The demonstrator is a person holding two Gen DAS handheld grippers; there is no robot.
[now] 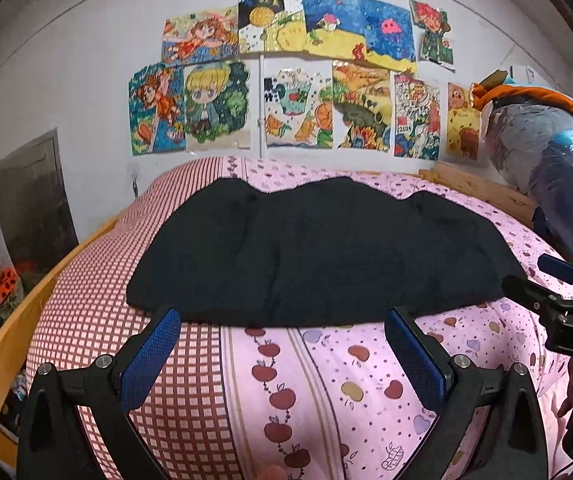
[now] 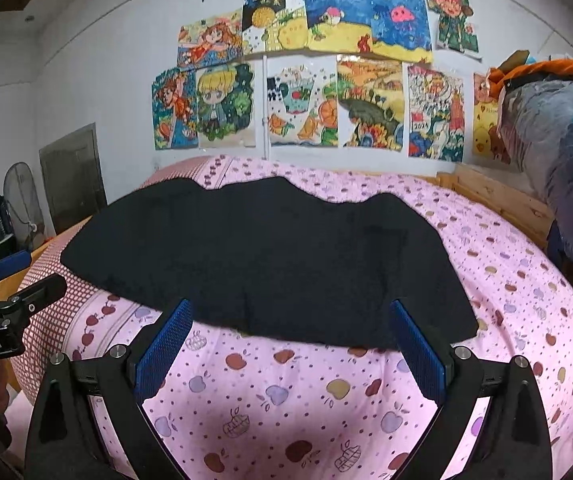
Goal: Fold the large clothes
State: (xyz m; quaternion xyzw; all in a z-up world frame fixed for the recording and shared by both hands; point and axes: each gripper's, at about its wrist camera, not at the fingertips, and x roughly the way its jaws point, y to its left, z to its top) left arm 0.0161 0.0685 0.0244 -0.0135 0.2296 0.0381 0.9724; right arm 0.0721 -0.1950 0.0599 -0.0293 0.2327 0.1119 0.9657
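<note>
A large black garment [image 1: 318, 252] lies spread flat across the pink apple-print bed cover [image 1: 326, 380]; it also shows in the right wrist view [image 2: 270, 256]. My left gripper [image 1: 282, 320] is open and empty, its blue pads [image 1: 150, 356] just short of the garment's near hem. My right gripper [image 2: 288, 312] is open and empty, at the near hem toward the garment's right side. The right gripper shows at the right edge of the left wrist view [image 1: 542, 280]. The left gripper shows at the left edge of the right wrist view [image 2: 18, 276].
The bed [image 2: 326, 400] has a wooden frame [image 1: 10, 320] on the left and a wooden headboard [image 2: 498, 196] at the far right. A plastic-wrapped bundle [image 1: 558, 176] stands at the right. Drawings [image 1: 286, 76] cover the wall. A fan [image 2: 22, 204] and clutter stand left.
</note>
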